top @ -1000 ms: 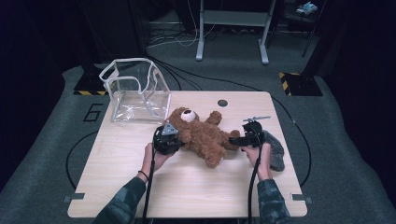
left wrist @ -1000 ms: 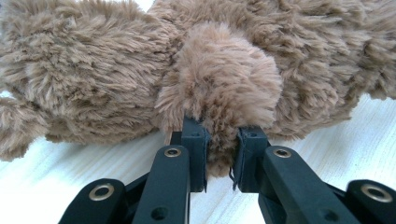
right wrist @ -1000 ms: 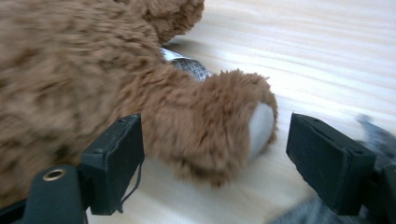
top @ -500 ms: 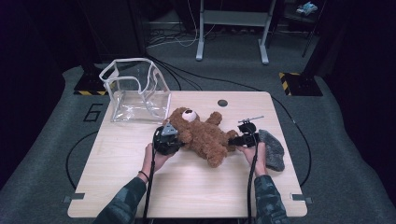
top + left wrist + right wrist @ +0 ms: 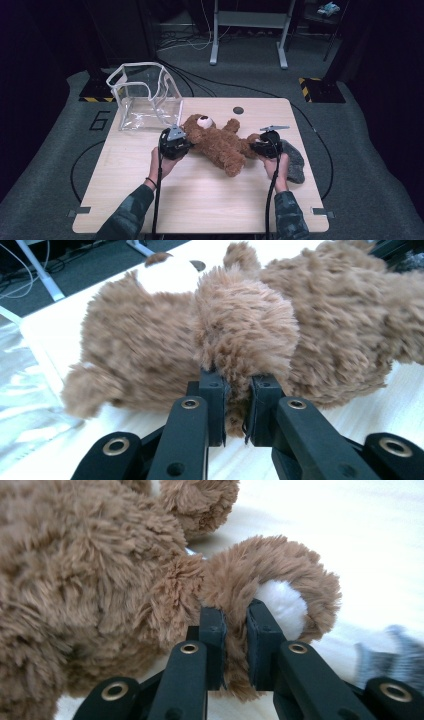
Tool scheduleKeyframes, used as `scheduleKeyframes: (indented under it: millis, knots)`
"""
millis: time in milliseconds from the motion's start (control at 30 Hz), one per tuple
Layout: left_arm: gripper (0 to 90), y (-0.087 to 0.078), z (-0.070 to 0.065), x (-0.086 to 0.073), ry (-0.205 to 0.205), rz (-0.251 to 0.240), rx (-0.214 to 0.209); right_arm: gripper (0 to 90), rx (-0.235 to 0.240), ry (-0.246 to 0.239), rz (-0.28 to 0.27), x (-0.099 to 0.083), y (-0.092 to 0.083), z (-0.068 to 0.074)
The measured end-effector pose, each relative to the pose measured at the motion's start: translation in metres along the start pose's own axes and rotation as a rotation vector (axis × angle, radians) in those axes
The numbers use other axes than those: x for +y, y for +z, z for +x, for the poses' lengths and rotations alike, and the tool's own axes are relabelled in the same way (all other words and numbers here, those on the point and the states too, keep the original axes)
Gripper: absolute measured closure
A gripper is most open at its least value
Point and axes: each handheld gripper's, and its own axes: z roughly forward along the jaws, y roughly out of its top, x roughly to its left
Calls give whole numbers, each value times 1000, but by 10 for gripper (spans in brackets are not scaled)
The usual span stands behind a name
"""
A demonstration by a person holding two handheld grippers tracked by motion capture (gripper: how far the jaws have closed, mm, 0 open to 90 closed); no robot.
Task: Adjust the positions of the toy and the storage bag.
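Note:
A brown teddy bear [image 5: 220, 142] lies on its back across the middle of the wooden table [image 5: 200, 200], head toward the far left. My left gripper [image 5: 186, 145] is shut on one of its furry arms [image 5: 240, 335], fur pinched between the pads. My right gripper [image 5: 252, 146] has just been closing and now pinches the bear's foot with the white sole [image 5: 280, 602]. The bear's body [image 5: 75, 580] fills the left of the right gripper view.
A clear plastic box [image 5: 145, 97] stands open at the table's far left corner, close behind the bear's head. A grey cloth-like object [image 5: 294, 160] lies by the right hand near the table's right edge. A small dark round hole [image 5: 238, 110] marks the far edge.
The right gripper moved left to the bear's foot and shut on it. The left gripper stayed clamped on the bear's arm.

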Motion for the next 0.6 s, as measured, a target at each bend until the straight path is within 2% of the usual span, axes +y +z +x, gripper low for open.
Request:
scheduleKeyframes:
  millis: [100, 167, 233, 433, 467, 567, 600]
  knots:
    - [817, 1, 2, 6, 24, 1, 6, 807, -28, -10, -32, 3, -11, 3]
    - [819, 4, 4, 10, 19, -8, 10, 809, -47, -20, -49, 4, -18, 6]
    - [820, 5, 7, 14, 32, -9, 14, 811, -72, -34, -74, 4, -25, 7]
    - [822, 8, 8, 30, 78, -24, 28, 813, -112, -55, -126, 5, -47, 12]
    - [823, 9, 9, 32, 87, -21, 24, 814, -115, -45, -131, 5, -51, 13]
    - [823, 12, 9, 38, 87, -28, 24, 814, -135, -50, -151, 4, -61, 15]
    - [823, 13, 10, 39, 99, -32, 33, 814, -140, -52, -156, 3, -63, 16]
